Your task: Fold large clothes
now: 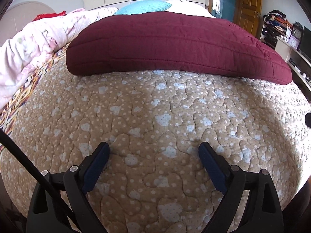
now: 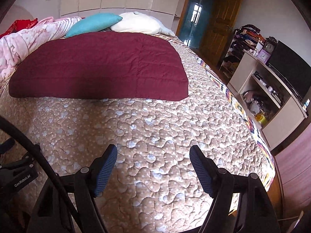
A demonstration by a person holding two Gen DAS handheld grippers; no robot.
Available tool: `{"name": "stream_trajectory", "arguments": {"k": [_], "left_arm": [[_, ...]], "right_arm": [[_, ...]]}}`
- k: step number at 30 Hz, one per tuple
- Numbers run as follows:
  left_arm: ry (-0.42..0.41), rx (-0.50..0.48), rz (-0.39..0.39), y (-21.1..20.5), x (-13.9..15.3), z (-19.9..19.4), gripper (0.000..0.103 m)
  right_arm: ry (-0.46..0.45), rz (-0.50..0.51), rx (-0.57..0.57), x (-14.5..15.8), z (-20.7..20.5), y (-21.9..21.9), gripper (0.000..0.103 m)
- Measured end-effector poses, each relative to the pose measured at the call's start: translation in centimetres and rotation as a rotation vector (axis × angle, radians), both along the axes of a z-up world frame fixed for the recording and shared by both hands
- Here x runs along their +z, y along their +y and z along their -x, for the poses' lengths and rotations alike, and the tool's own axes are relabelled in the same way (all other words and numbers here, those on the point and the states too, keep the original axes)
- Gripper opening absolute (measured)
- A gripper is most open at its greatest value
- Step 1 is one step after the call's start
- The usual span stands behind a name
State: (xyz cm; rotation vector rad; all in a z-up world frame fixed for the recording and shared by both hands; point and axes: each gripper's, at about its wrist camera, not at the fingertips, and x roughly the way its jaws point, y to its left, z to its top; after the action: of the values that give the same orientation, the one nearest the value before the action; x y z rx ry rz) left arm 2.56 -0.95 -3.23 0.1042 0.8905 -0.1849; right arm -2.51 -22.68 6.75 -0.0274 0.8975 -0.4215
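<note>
- bedroom; bed (image 1: pixel 155 116) covered by a tan quilted spread.
- left gripper (image 1: pixel 154 151) and right gripper (image 2: pixel 153 155): jaws spread, nothing between them, above bare spread.
- maroon quilted garment (image 2: pixel 101 68) lies flat ahead of both, well apart, long axis crosswise.
- neither hand clearly nearer.

Maroon quilt (image 2: pixel 101 68) showing stitched bands; bedspread (image 2: pixel 155 136) showing tan with pale blue hearts, white dots; pillow (image 2: pixel 93 24) showing teal; blanket (image 1: pixel 35 38) showing pink.

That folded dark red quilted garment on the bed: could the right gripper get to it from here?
Probably yes. The right gripper is open and empty, and only bare tan quilted bedspread lies between it and the dark red quilted garment's near edge.
</note>
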Motion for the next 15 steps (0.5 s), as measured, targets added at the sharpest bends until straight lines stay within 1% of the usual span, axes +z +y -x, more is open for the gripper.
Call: {"name": "stream_trajectory", "arguments": {"k": [9, 13, 15], "left_arm": [[0.02, -0.002, 0.034, 0.6, 0.5, -0.6, 0.093], [-0.004, 0.027, 0.001, 0.5, 1.6, 0.4, 0.093], [-0.034, 0.033, -0.018, 0.2, 2.8, 1.5, 0.093]], "right_arm": [[0.014, -0.033, -0.01, -1.0, 0.4, -0.4, 0.081], [0.012, -0.027, -0.011, -0.9, 0.9, -0.4, 0.081], [0.004, -0.012, -0.018, -0.7, 1.3, -0.2, 0.082]]}}
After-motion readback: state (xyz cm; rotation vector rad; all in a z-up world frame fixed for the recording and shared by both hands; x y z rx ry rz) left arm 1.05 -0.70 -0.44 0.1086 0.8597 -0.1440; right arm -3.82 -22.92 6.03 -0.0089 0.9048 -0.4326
